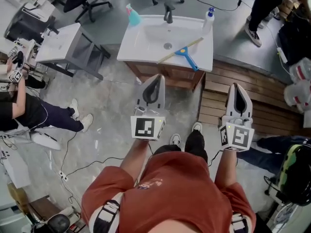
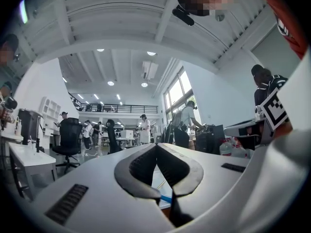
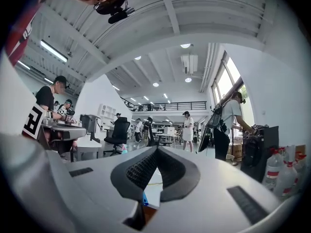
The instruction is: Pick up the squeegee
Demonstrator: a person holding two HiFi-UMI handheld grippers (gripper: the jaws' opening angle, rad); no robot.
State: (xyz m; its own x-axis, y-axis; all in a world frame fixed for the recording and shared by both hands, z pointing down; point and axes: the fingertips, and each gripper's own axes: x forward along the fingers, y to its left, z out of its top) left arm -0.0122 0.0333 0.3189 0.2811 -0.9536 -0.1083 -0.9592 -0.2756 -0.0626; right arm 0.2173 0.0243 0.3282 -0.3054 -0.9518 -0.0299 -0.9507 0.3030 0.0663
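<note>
**Both tools closed and empty, squeegee ahead on the sink**

A large open workshop with a grey concrete floor, with a white sink [image 1: 136,42] on a wooden cabinet standing out in the middle of it. The person stands facing that sink, holding both tools out level in front of them.

The left tool [image 1: 156,79] has its jaws pressed together at the tips with nothing between them, as the left gripper view shows [image 2: 156,147]. The right tool [image 1: 237,87] is closed the same way and also carries nothing [image 3: 156,149].

The squeegee [image 1: 183,52] lies flat on the front right part of the sink top. Its blue head is toward the front edge and its pale wooden handle runs slantwise across the rim. It is beyond both tools and apart from them. From the head view it sits farther out than the left tool's tip and to its right, and to the left of the right tool's line.

On the sink's back edge stand a teal spray bottle [image 1: 132,16] at the left, a dark tap [image 1: 168,13] in the middle and a white bottle with a blue cap [image 1: 208,22] at the right. A wooden platform [image 1: 252,101] lies under the right tool, and a white desk [image 1: 58,42] stands off to the left.
</note>
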